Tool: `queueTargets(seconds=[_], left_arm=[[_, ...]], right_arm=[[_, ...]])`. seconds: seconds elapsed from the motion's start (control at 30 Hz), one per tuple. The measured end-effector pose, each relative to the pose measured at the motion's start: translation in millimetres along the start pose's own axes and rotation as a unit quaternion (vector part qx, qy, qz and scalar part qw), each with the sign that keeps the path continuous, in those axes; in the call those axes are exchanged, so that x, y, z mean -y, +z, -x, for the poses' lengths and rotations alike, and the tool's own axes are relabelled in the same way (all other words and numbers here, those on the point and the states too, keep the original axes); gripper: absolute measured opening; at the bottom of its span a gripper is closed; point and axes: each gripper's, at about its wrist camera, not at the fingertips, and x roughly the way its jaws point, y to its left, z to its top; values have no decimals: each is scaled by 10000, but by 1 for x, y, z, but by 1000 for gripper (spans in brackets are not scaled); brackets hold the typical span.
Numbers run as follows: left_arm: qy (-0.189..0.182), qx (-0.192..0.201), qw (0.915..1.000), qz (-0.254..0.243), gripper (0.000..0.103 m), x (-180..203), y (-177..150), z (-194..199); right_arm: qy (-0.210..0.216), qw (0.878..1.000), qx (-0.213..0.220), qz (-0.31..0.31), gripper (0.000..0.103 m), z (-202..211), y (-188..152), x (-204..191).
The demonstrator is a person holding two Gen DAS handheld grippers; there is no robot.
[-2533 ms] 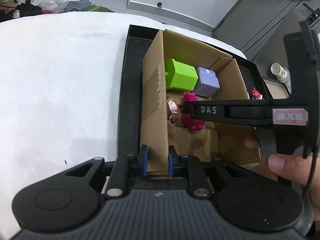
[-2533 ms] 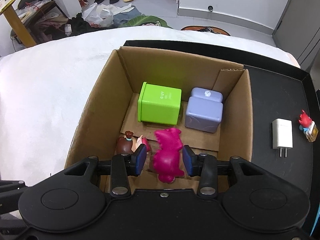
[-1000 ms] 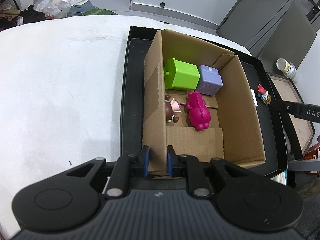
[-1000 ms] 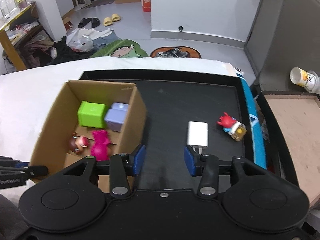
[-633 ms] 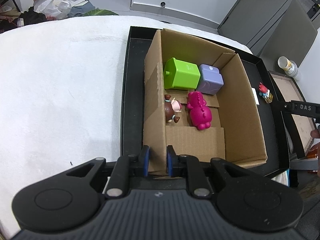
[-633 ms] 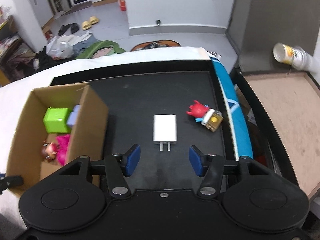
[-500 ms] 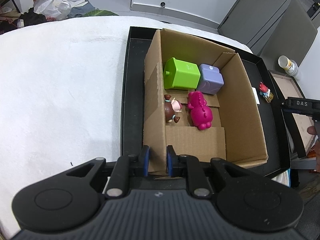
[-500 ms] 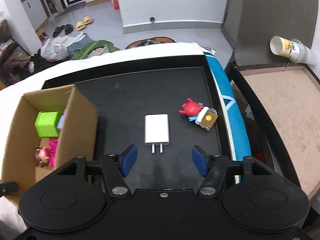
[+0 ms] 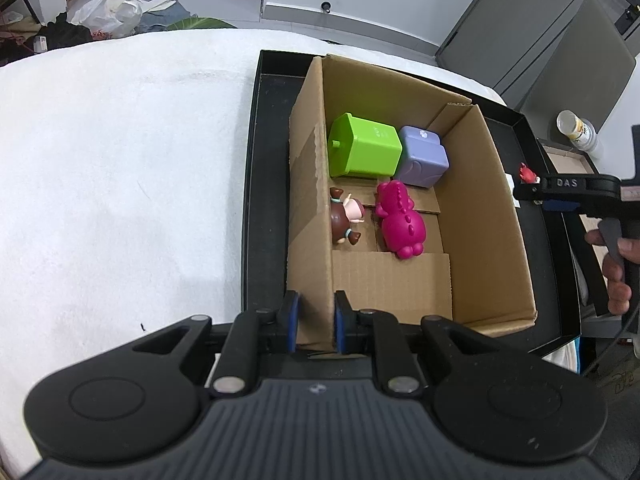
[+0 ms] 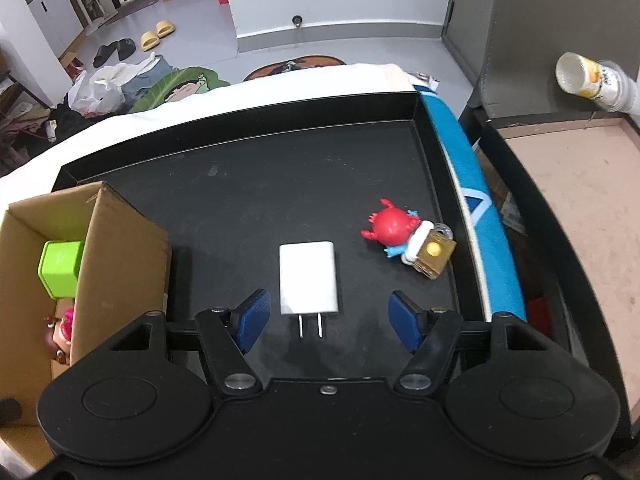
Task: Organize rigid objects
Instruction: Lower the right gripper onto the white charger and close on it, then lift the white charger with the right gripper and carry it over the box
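white cloth over the counter at far left, bare. next, black tray rim, then cardboard box standing in the tray. left tongs pinching the box's near-left wall, blue pads on either side of the cardboard. inside the box: green block and purple block side by side against the far wall, touching; brown-and-pink figure lying beside the left wall, pink dinosaur just right of it.

right of the box, open black tray floor. white charger flat there, prongs toward the camera, lying between and just ahead of the right tongs, spread wide, pads clear of it on both sides. box wall near on the left of those tongs. red crab toy on its side near the tray's right rim, apart from the charger. beyond the rim, blue strip, then brown board with a paper cup at its far corner.
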Motion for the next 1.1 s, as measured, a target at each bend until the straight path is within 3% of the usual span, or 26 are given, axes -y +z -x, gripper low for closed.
queueTargets(seconds=[0.37,0.63,0.67,0.7,1.1], left_arm=[[61,7,10000,-6,17,3,-1,-1],[47,0,10000,-14,17,2,0,1],[51,2,10000,-25,17,2,0,0],[59,3,10000,-26,17,2,-1,0],[67,31,10000,-5,17,2,-1,2]], right_arm=[[-1,9999,-111,92,65,-19,5,-10],[-122,9993,-134,330,58,-25,2,-19],[-118,9991,-149,376,51,-26,1,-21],[-82,9990,-204,393,36,-27,0,-21],[-72,9993,-181,317,36,0,-11,-16]])
